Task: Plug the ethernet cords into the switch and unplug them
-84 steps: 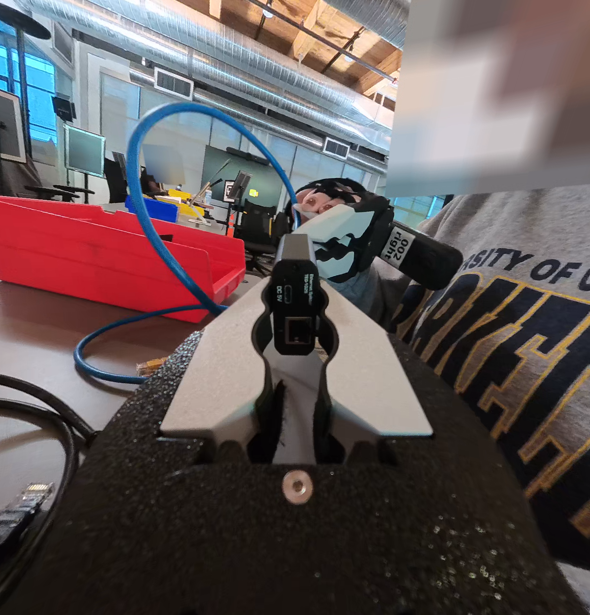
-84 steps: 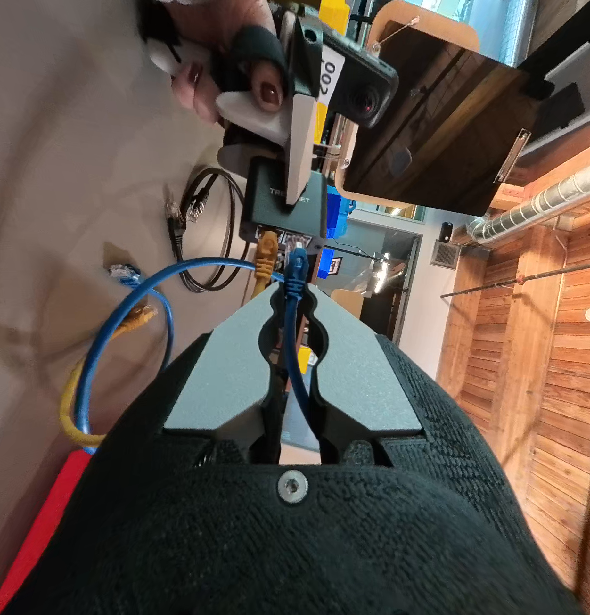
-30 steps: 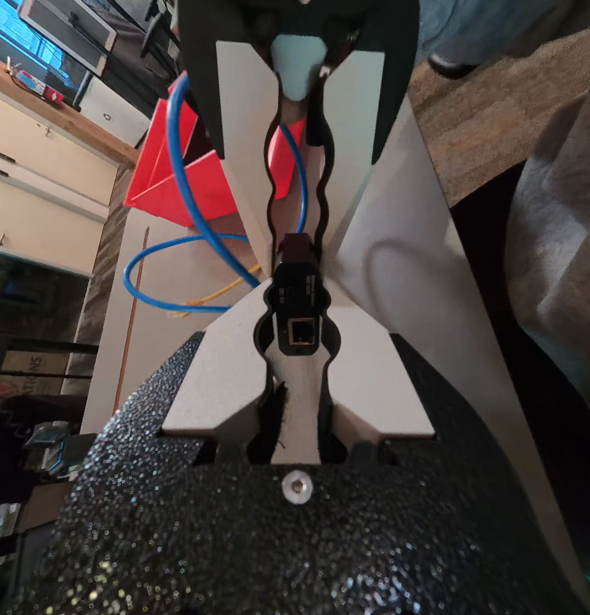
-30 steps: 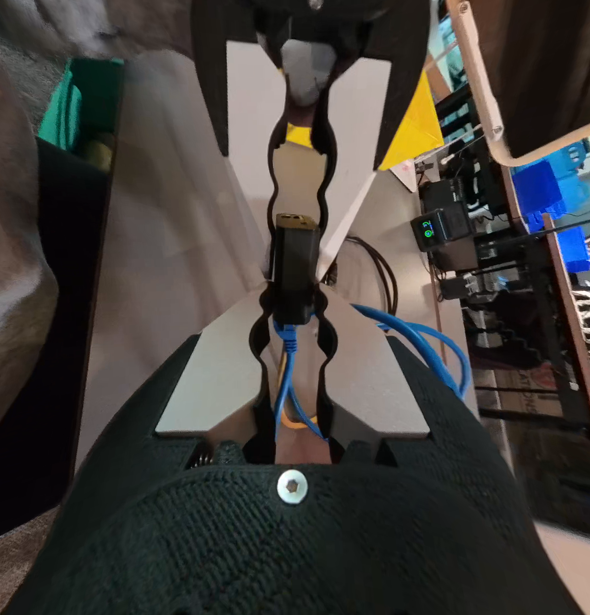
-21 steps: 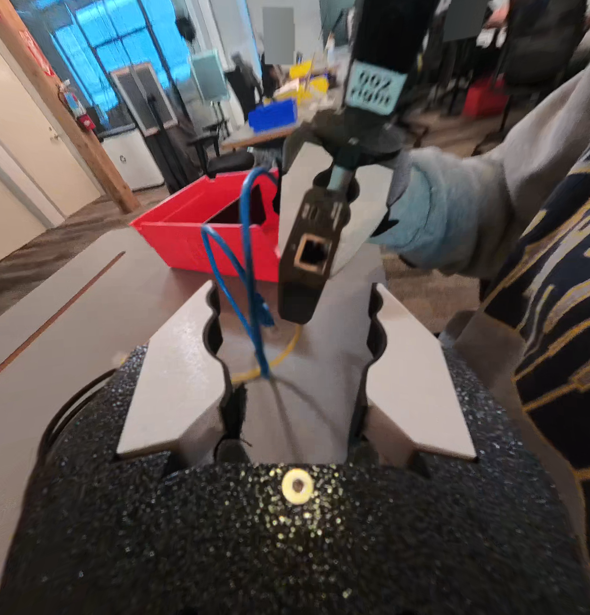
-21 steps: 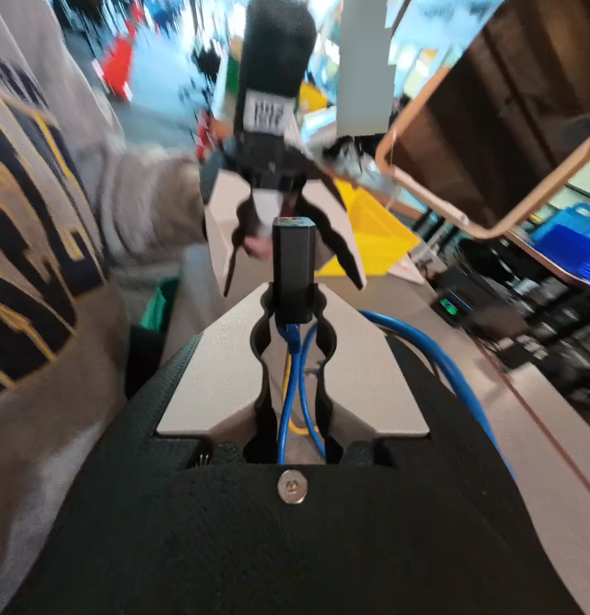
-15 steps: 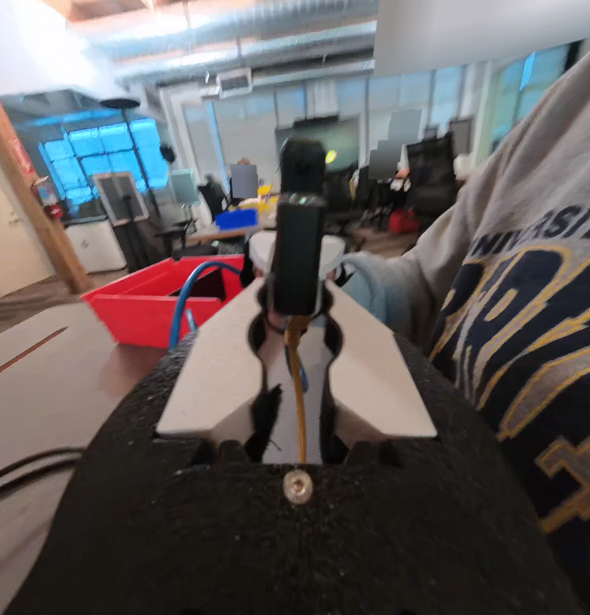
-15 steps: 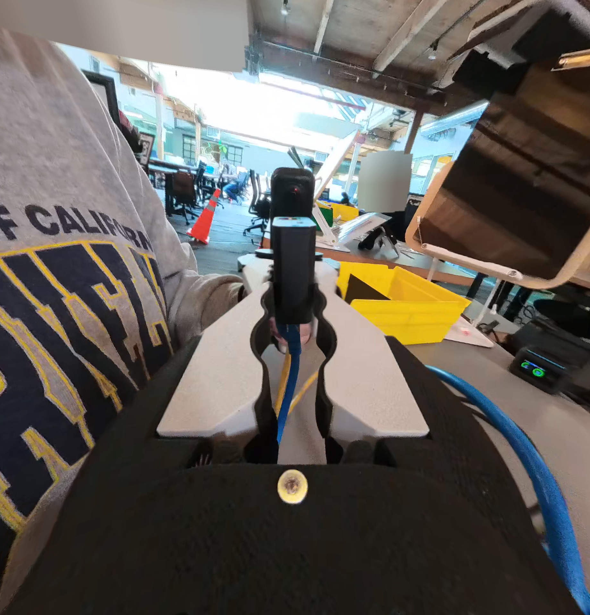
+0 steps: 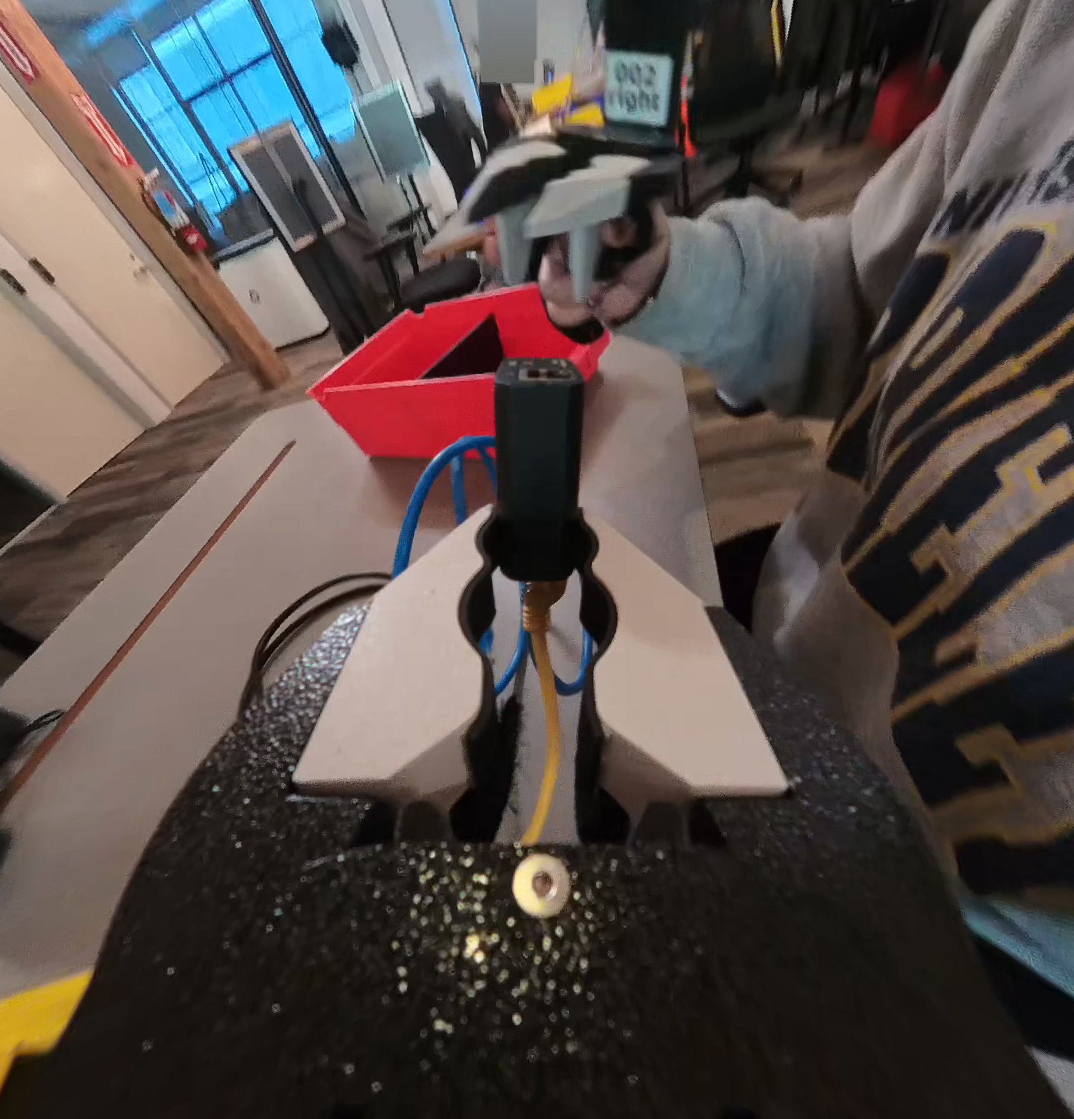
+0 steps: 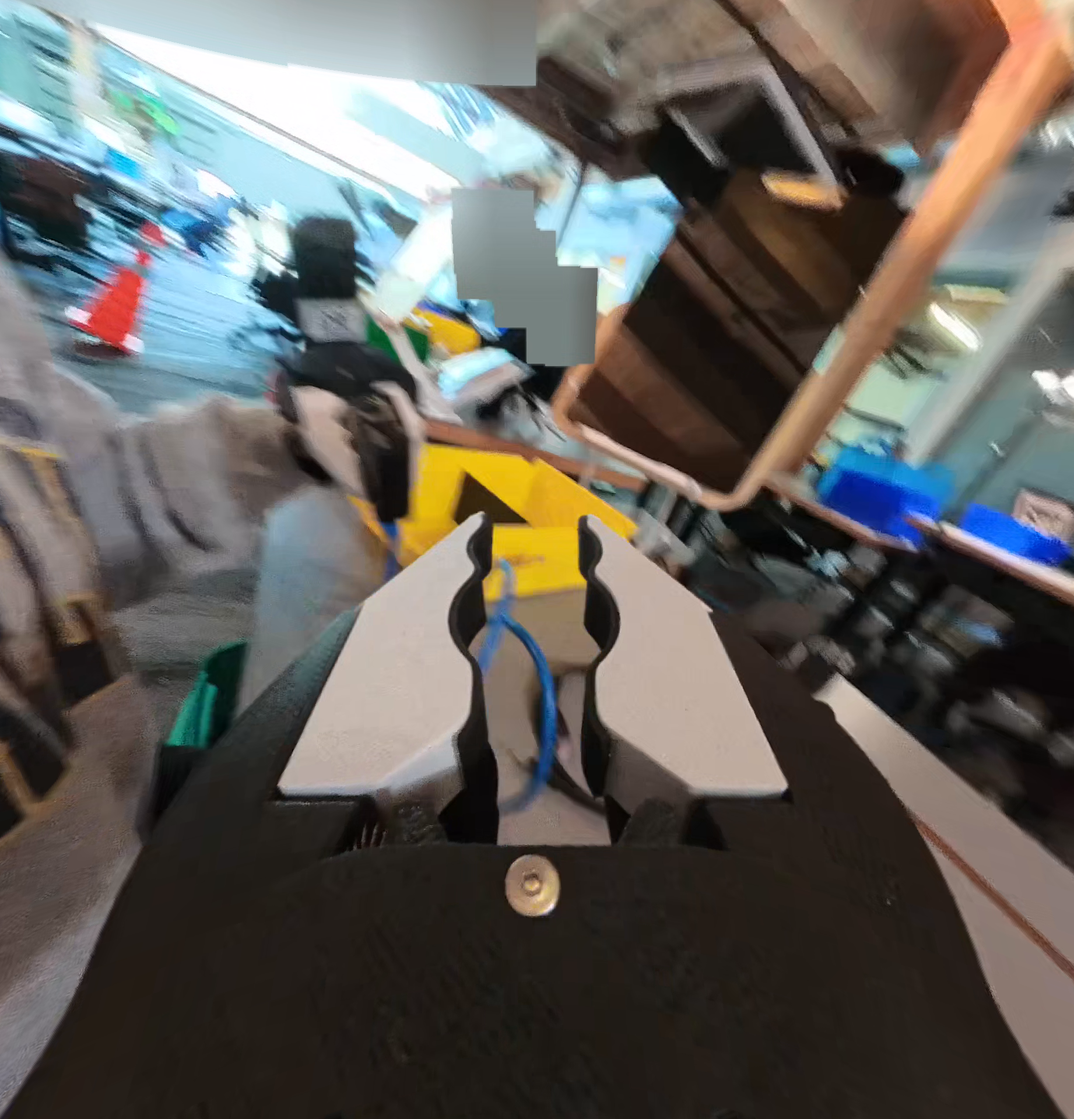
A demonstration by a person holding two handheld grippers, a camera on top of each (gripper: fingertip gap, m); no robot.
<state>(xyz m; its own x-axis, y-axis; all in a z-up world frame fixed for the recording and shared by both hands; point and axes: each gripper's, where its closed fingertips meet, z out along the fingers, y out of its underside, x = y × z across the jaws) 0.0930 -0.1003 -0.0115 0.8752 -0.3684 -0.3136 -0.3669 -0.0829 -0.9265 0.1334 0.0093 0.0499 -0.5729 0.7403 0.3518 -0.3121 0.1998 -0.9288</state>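
Left gripper [image 9: 537, 533] clenched on switch [image 9: 537, 460], frame centre, yellow cord [image 9: 546, 714] plugged beneath. Right gripper [image 10: 534, 545] released, empty — risk: blue cord [image 9: 428, 502] dangling over bench [image 9: 280, 545], snagging.

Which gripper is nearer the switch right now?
Left. The left gripper is shut on the black switch, holding it upright. The right gripper is open with nothing between its fingers, raised off beyond the switch, above the red bin.
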